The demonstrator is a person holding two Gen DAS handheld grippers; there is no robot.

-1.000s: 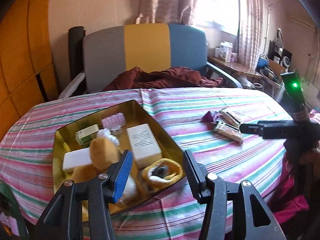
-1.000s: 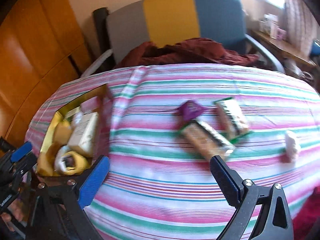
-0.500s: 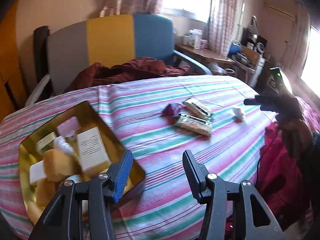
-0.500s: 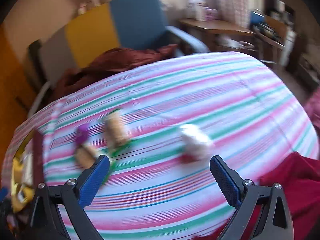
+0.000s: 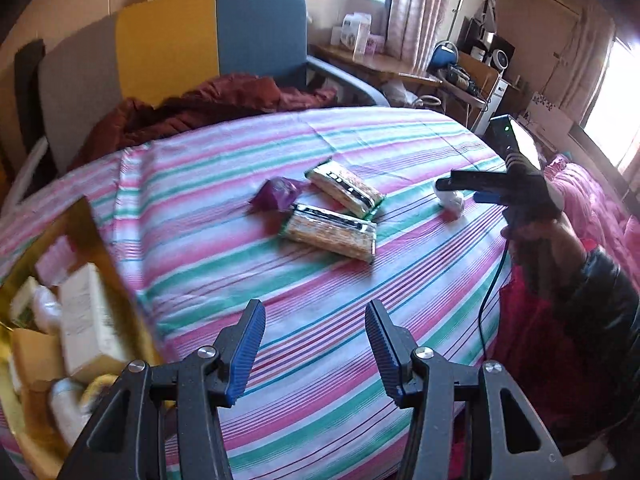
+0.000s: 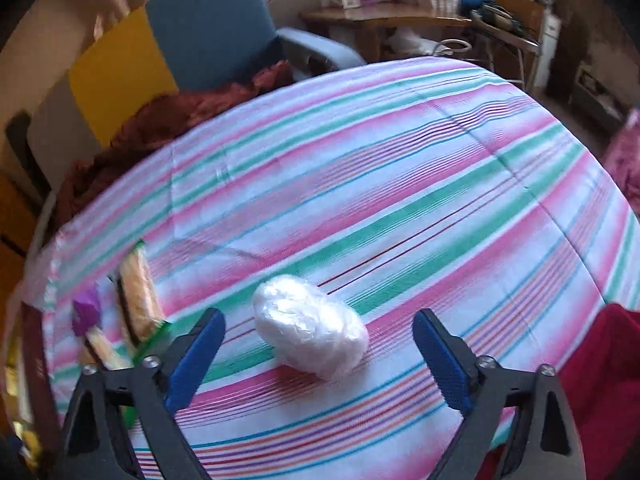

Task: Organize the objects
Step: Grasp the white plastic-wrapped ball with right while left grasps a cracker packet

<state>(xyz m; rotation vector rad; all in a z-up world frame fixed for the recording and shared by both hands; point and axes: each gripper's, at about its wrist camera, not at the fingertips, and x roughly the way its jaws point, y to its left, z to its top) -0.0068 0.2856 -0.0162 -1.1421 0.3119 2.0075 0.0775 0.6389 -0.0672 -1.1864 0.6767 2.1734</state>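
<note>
Striped cloth in pink, green and white covers the round table (image 5: 400,280), with a grey, yellow and blue armchair (image 5: 172,40) behind it carrying a heap of dark red fabric (image 5: 200,108).

At the table's left edge sits a gold tray (image 5: 100,256) crowded with small boxes and soft items, blurred in both views. Near the middle of the cloth lie two clear-wrapped snack bars (image 5: 332,232), set at an angle to each other with their ends close, and a crumpled purple wrapper (image 5: 276,194) just beside them.

Well to the right of these lies a white plastic-wrapped bundle (image 6: 310,326). The right tool (image 6: 316,344) points down at it; its jaws have just been closing but remain wide apart, one blue pad on either side of the bundle, and neither pad touches it. In the left wrist view the same tool (image 5: 464,190) shows, held by a hand (image 5: 536,236) in a dark sleeve, its tips at the bundle (image 5: 450,202).

The left tool (image 5: 314,354) hangs over bare cloth between the tray and the snack bars, its jaws partly apart with nothing between them.
</note>
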